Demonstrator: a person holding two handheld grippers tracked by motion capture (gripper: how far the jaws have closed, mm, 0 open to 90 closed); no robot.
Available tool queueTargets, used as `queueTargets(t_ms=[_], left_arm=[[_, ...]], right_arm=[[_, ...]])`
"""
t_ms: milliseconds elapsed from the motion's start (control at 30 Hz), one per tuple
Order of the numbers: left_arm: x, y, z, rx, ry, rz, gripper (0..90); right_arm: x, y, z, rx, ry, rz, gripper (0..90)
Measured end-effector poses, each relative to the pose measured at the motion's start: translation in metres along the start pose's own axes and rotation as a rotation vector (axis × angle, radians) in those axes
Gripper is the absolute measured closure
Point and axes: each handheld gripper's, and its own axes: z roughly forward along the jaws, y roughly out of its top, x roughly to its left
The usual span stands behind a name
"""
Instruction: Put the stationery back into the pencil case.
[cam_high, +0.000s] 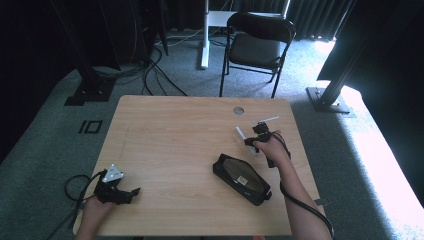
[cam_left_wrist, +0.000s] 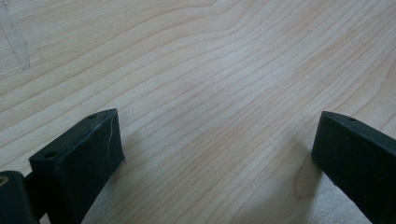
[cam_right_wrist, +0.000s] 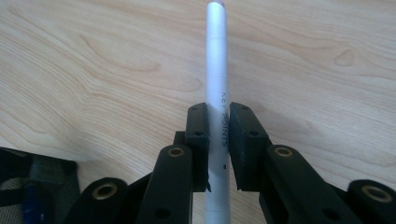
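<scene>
Okay, high view: my right gripper (cam_high: 252, 141) holds a white pen (cam_high: 241, 134) just off the table (cam_high: 170, 140), right side, beyond the open black pencil case (cam_high: 242, 179). Another white pen (cam_high: 269, 119) lies farther off. My left gripper (cam_high: 120, 192) rests near-left. Left gripper view: jaws wide apart, bare wood between. Right gripper view: pads clamped on the pen (cam_right_wrist: 217, 93), case corner (cam_right_wrist: 32, 186) near-left. Pickup done, I judge; bagging remains.

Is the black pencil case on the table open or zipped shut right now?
Open. In the high view the pencil case shows its brownish inside through a wide gap, and the right gripper view catches a blue pen lying within it.
</scene>
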Motion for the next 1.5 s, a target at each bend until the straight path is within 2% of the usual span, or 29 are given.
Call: queueTargets(t_ms=[300,467,600,800,1000,1100,1333,1500], left_arm=[[0.0,0.0,0.0,0.0,0.0,0.0,2.2],[0.0,0.0,0.0,0.0,0.0,0.0,2.2],[0.0,0.0,0.0,0.0,0.0,0.0,2.2],[0.0,0.0,0.0,0.001,0.0,0.001,2.2],[0.0,0.0,0.0,0.001,0.0,0.0,2.2],[0.0,0.0,0.0,0.0,0.0,0.0,2.2],[0.0,0.0,0.0,0.0,0.0,0.001,2.2],[0.0,0.0,0.0,0.001,0.0,0.001,2.2]], right_arm=[[-0.001,-0.009,-0.024,-0.04,0.017,-0.016,78.5],[0.003,-0.014,-0.037,-0.068,0.039,-0.024,78.5],[0.008,-0.019,-0.048,-0.1,0.036,-0.051,78.5],[0.015,-0.024,-0.065,-0.137,0.065,-0.072,78.5],[0.027,-0.028,-0.075,-0.16,0.102,-0.094,78.5],[0.033,-0.031,-0.079,-0.175,0.105,-0.116,78.5],[0.054,-0.035,-0.086,-0.181,0.169,-0.184,78.6],[0.066,-0.038,-0.086,-0.193,0.178,-0.225,78.5]])
